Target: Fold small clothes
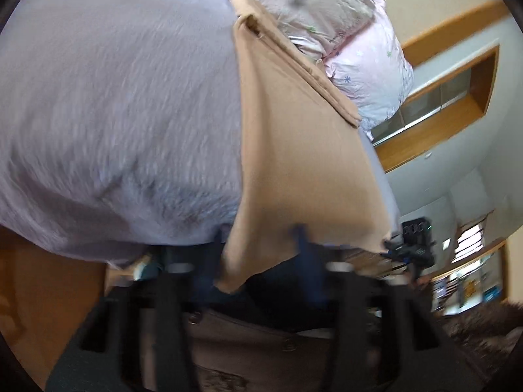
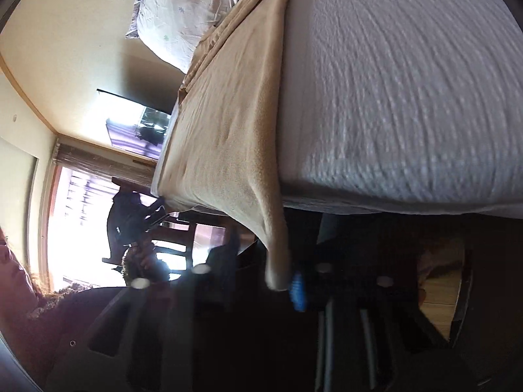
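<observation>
A tan garment [image 1: 294, 150] is stretched out over the pale quilted bed [image 1: 114, 104], its far hem near the pillows. My left gripper [image 1: 261, 254] is shut on the garment's near edge, with a corner of cloth drooping between the fingers. In the right wrist view the same tan garment [image 2: 225, 137] runs along the bed [image 2: 408, 91], and my right gripper [image 2: 281, 281] is shut on its other near corner, beside a blue finger pad [image 2: 298, 290]. The other gripper shows at the cloth's far corner in each view, on the right of the left wrist view [image 1: 415, 238] and on the left of the right wrist view [image 2: 137, 215].
Floral pillows [image 1: 369, 75] lie at the head of the bed. A wood-trimmed wall and window [image 1: 457, 98] are to the side. A bright window with a chair [image 2: 170, 235] is beyond the bed's edge. The person's dark fuzzy clothing [image 1: 483, 326] is close by.
</observation>
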